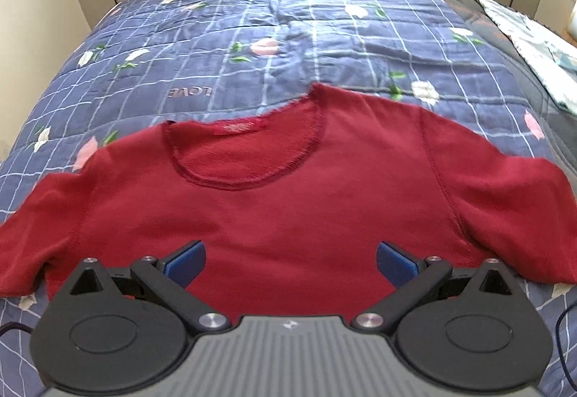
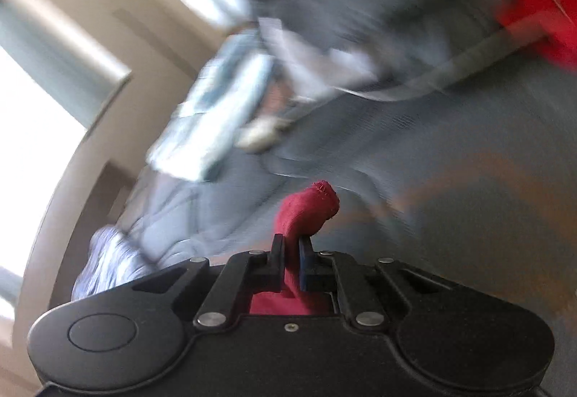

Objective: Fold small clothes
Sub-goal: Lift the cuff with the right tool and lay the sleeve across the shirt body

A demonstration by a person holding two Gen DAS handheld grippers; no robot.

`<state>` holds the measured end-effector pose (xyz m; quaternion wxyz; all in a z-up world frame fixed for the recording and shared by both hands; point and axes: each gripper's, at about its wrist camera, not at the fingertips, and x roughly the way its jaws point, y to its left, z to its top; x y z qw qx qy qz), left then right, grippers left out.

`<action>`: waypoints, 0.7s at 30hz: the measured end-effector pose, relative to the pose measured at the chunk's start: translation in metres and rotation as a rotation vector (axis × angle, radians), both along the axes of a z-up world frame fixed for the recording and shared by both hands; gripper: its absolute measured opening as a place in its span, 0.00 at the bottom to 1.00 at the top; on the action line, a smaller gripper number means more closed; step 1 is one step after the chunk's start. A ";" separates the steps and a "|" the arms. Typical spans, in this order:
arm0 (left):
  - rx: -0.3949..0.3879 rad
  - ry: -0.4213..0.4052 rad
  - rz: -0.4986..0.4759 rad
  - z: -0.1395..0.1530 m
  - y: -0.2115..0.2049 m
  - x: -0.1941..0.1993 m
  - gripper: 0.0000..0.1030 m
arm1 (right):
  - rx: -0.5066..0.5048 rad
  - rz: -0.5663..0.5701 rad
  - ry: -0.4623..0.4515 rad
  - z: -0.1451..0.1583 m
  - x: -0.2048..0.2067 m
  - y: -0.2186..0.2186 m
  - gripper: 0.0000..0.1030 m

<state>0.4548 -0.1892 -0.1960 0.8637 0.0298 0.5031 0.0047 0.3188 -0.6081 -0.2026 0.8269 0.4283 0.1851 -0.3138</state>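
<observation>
Two grippers, left gripper spread apart above red shirt on quilt, right gripper clamped on red fabric

Left hand-held gripper jaws spread wide, right hand-held gripper clamped shut on cloth

**Readable text: one word on the quilt**

The word "LOVE" is stitched on the blue checked quilt, where it is seen upside down from the left wrist view, just beyond the collar of the red sweater. A red neck label is sewn inside that collar; its pale lettering cannot be read. Nothing can be read in the blurred right wrist view.
</observation>
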 end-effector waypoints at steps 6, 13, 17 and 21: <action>-0.058 -0.019 0.058 0.016 0.043 0.005 1.00 | -0.160 0.303 -0.093 0.065 0.062 0.066 0.07; -0.117 -0.061 0.150 0.040 0.110 0.009 1.00 | -0.195 0.614 -0.200 0.112 0.117 0.177 0.07; -0.123 -0.099 0.208 0.052 0.155 0.007 1.00 | -0.186 0.764 -0.220 0.111 0.132 0.247 0.07; -0.119 -0.123 0.265 0.055 0.198 0.003 1.00 | -0.182 0.915 -0.179 0.090 0.133 0.321 0.07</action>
